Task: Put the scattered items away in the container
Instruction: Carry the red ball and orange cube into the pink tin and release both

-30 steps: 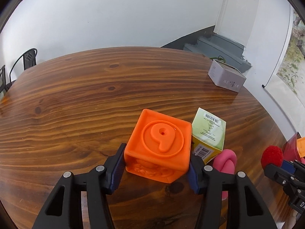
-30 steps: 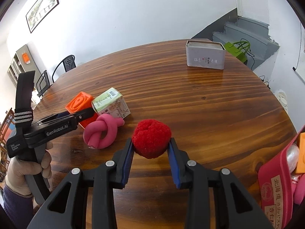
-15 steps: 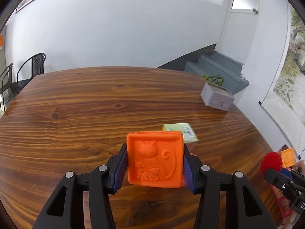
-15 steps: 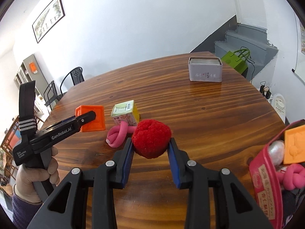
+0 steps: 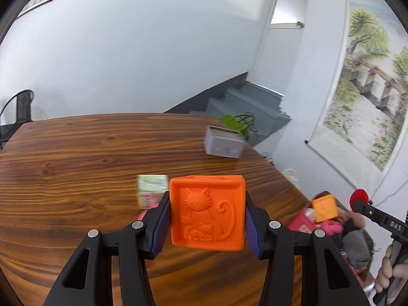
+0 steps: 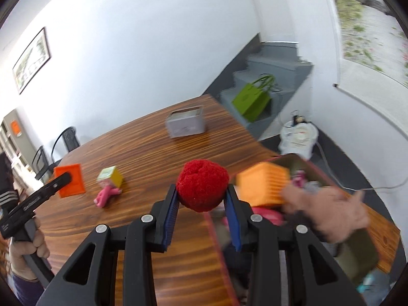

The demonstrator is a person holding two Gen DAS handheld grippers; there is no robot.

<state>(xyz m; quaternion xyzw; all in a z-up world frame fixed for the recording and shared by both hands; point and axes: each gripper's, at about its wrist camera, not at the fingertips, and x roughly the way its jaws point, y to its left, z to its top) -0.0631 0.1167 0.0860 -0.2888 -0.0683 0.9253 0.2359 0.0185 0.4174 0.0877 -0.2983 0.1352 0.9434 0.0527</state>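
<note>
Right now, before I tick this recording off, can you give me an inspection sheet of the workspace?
Surface: wooden table, bare wood over most of it.
Job's things: orange cat block in the left tool; red pom-pom in the right tool; small green carton and pink knotted toy lie on the table; red container at the table's edge, already holding another orange block and more.
Clutter: grey tin box at the far side.
Grippers: both tools closed on their items, lifted clear of the table.
Cables: a white cord on the floor.
Surroundings: grey stairs, green bag, black chairs, wall scroll painting.
</note>
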